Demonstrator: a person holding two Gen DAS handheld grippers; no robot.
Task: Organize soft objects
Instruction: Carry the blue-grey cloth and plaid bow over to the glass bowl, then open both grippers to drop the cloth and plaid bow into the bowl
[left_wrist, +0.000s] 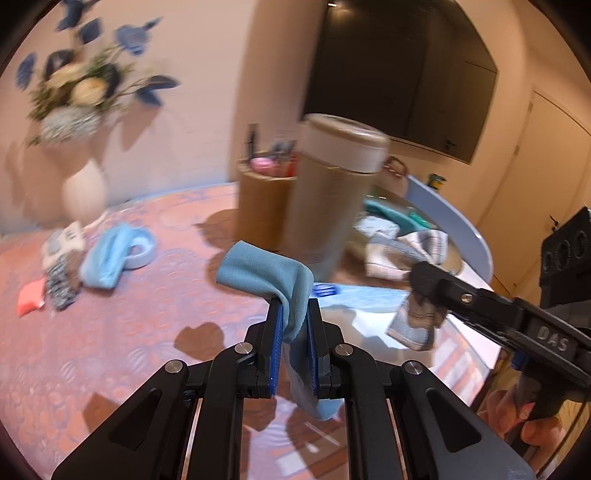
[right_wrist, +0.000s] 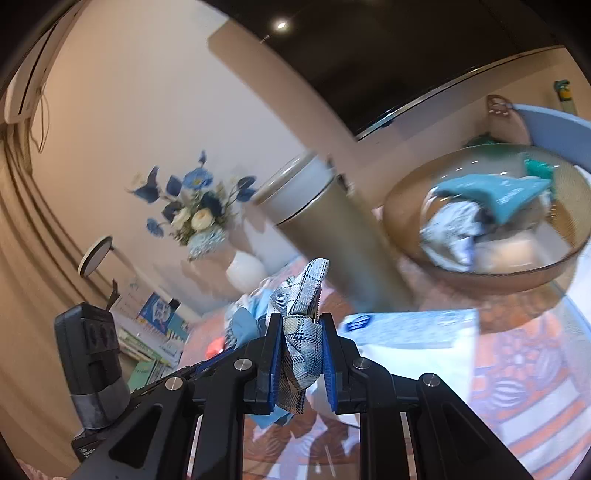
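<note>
My left gripper (left_wrist: 294, 306) is shut on a light blue cloth (left_wrist: 266, 271), which drapes over its fingers above the patterned tabletop. My right gripper (right_wrist: 300, 319) is shut on a grey-and-white plaid cloth (right_wrist: 301, 295); in the left wrist view it reaches in from the right (left_wrist: 424, 291) with the plaid cloth (left_wrist: 413, 328) hanging from it. A brown round bowl (right_wrist: 402, 206) at the right holds a teal cloth (right_wrist: 495, 194) and several other cloths. More soft items (left_wrist: 107, 258) lie at the far left of the table.
A tall beige lidded canister (left_wrist: 332, 192) stands between the grippers and the bowl, with a cardboard tube holder (left_wrist: 258, 206) beside it. A white vase of blue flowers (left_wrist: 85, 177) stands at the back left. A hand (left_wrist: 532, 424) grips the right tool.
</note>
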